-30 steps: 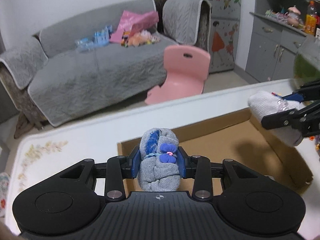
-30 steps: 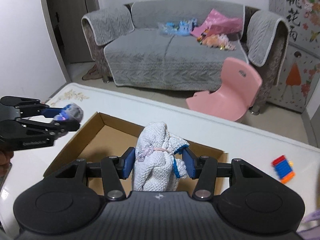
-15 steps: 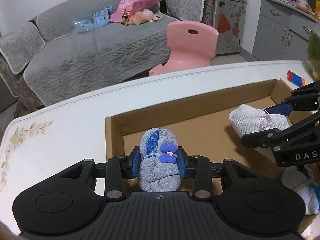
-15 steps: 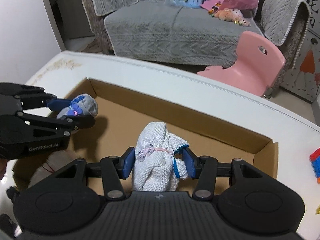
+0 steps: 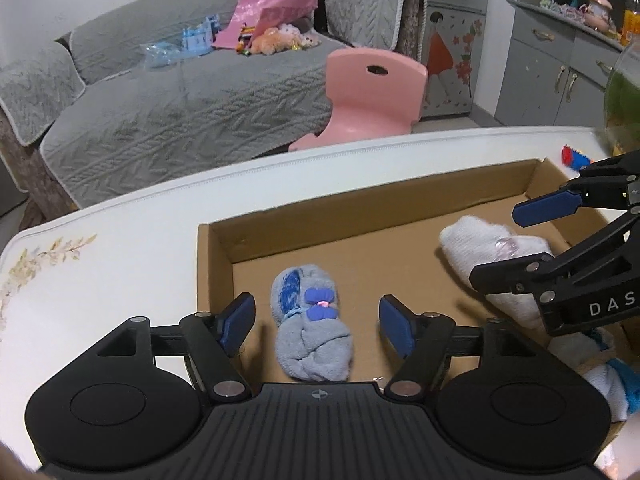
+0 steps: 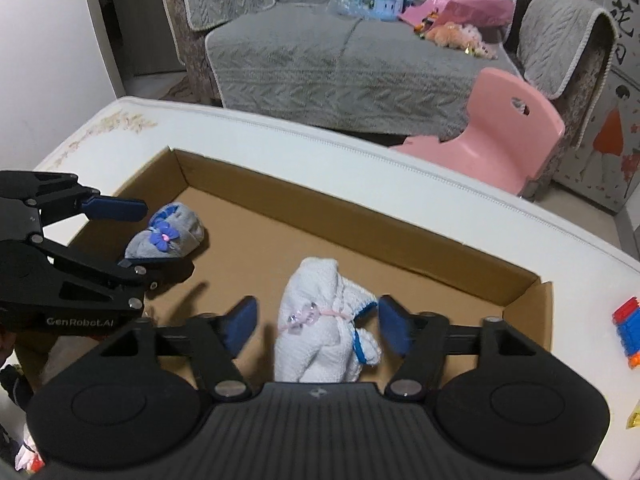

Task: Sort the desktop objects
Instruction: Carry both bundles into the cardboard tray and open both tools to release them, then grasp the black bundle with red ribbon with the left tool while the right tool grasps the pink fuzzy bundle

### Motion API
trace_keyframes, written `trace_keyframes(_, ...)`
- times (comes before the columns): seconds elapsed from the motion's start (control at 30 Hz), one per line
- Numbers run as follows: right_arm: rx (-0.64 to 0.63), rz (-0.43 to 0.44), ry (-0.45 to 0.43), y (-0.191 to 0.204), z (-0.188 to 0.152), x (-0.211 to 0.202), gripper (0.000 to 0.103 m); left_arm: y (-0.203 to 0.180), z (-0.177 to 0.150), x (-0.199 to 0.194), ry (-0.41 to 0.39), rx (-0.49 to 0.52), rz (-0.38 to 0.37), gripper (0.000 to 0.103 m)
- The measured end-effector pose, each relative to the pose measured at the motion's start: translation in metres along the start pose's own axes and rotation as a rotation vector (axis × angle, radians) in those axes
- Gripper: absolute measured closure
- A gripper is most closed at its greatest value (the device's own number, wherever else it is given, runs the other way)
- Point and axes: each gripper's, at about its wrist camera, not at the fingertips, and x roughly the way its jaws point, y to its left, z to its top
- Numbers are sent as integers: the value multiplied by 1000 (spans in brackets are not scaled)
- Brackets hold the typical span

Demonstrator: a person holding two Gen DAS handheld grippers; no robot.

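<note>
A grey rolled sock with a blue bow point(image 5: 312, 328) lies on the floor of the shallow cardboard box point(image 5: 360, 216). My left gripper point(image 5: 316, 326) straddles it, and its jaws are opening, with both blue pads clear of the sock. A white rolled sock with a pink bead tie point(image 6: 320, 328) rests on the box floor point(image 6: 360, 220). My right gripper point(image 6: 318, 324) stands around that sock, jaws opening, pads off the cloth. Each gripper shows in the other's view: the right gripper point(image 5: 528, 240) over the white sock point(image 5: 480, 252), the left gripper point(image 6: 132, 240) over the grey sock point(image 6: 168, 236).
The box sits on a white table point(image 5: 120, 240). A red and blue toy block point(image 6: 630, 332) lies on the table right of the box. More white and blue socks point(image 5: 608, 376) lie at the box's near right. A pink chair point(image 5: 372, 92) and grey sofa stand beyond.
Both grippers came down into the box with their socks. Then both sets of jaws spread apart and let the socks go onto the box floor.
</note>
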Motion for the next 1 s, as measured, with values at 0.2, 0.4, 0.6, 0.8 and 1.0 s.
trace_keyframes(0.2, 0, -9, -23, 0, 3, -13, 29, -1, -4, -20, -27, 14, 7, 25)
trace_keyframes(0.4, -4, 7, -81, -1, -6, -50, 21, 5, -14, -64, -96, -10, 4, 19)
trace_keyframes(0.6, -2, 19, -123, -5, -28, -91, 16, 4, -40, -110, -114, -8, -5, 14)
trace_keyframes(0.8, 14, 48, -142, -3, -69, -128, 8, -1, -94, -150, -91, -20, 9, 12)
trace_keyframes(1.0, 11, 77, -135, 9, -119, -154, 8, -14, -151, -181, -55, -41, 51, 11)
